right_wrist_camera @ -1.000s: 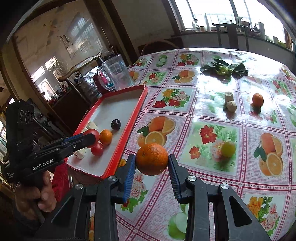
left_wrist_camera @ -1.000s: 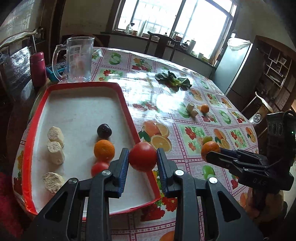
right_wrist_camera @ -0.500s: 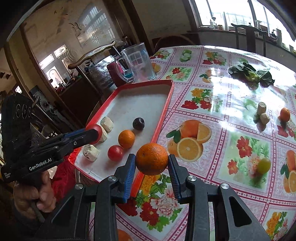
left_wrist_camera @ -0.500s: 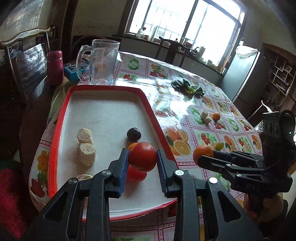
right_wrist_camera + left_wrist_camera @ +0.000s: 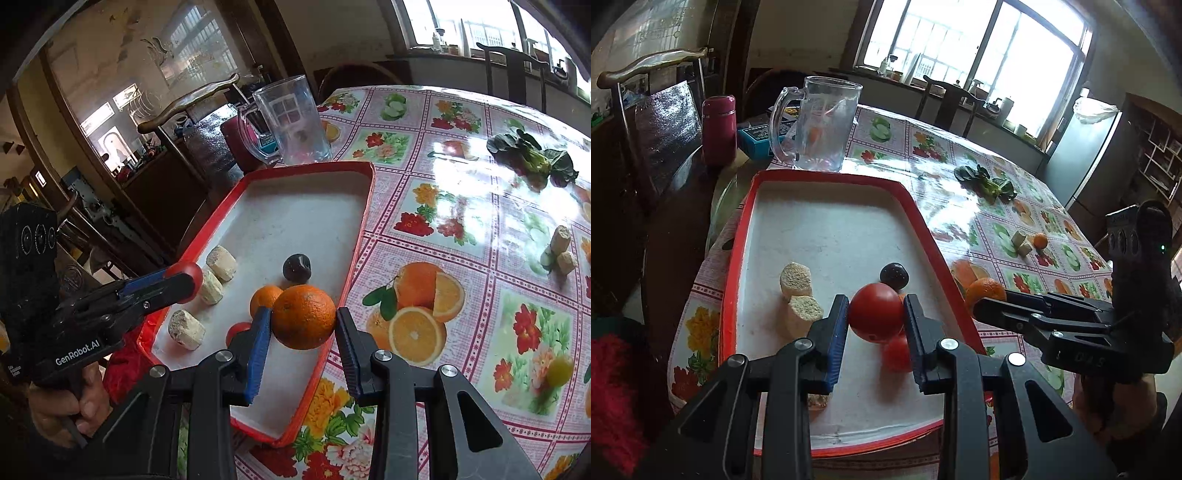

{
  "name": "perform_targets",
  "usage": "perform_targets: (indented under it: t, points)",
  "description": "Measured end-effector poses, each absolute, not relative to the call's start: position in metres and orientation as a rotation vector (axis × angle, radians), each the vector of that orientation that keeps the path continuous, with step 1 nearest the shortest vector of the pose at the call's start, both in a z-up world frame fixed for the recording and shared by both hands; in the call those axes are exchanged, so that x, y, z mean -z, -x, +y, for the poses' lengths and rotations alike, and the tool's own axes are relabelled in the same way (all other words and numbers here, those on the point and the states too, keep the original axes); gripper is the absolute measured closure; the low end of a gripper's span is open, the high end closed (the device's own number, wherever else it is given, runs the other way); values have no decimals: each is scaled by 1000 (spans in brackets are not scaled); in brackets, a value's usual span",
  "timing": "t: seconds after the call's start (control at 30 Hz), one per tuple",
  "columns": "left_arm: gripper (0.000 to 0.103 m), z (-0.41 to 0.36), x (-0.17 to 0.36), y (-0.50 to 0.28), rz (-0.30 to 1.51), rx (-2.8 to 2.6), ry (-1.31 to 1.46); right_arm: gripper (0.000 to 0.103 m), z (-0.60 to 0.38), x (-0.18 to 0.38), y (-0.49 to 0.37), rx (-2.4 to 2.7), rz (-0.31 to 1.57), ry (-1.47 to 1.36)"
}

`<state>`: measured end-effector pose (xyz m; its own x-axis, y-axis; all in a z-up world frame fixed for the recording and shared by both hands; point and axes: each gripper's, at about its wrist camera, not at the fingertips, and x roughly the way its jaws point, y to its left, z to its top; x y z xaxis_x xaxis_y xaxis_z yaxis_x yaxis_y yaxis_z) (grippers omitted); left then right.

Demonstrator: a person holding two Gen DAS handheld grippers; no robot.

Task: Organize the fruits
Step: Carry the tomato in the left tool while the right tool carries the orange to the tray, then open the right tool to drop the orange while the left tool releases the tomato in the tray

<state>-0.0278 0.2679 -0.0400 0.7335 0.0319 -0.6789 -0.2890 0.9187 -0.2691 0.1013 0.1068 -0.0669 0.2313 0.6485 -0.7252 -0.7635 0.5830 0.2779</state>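
Note:
My left gripper (image 5: 875, 314) is shut on a red tomato (image 5: 875, 314) above the near part of the red-rimmed tray (image 5: 827, 181). My right gripper (image 5: 303, 316) is shut on an orange (image 5: 303, 316), hanging over the tray's right rim (image 5: 360, 236). In the tray lie a dark plum (image 5: 296, 268), a smaller orange (image 5: 264, 298), another red tomato (image 5: 897, 352) and three pale cut pieces (image 5: 221, 263). In the left wrist view the right gripper (image 5: 975, 299) comes in from the right with its orange (image 5: 984, 290). A small orange (image 5: 1040, 240) lies further out on the table.
A clear glass jug (image 5: 818, 123) stands behind the tray, with a maroon flask (image 5: 718, 129) and a chair to its left. On the flowered tablecloth lie leafy greens (image 5: 532, 157), two pale cut pieces (image 5: 561, 247) and a small yellow-green fruit (image 5: 559, 370). A hand (image 5: 70, 406) holds the left gripper's handle.
Both grippers have moved leftward over the table, each with its fruit. The left one has gone from above the tray's right rim to over its inside; the right one has reached the tray's right rim.

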Motion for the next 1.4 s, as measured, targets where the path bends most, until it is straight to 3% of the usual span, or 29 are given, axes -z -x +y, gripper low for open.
perform_targets:
  t: [0.77, 1.07, 1.4]
  points:
    - [75, 345, 61, -38, 838, -297, 391, 67, 205, 95, -165, -967, 976, 243]
    - [75, 351, 87, -61, 964, -328, 394, 61, 205, 100, -168, -961, 987, 251]
    - [75, 336, 72, -40, 912, -331, 383, 60, 165, 72, -154, -976, 935, 177]
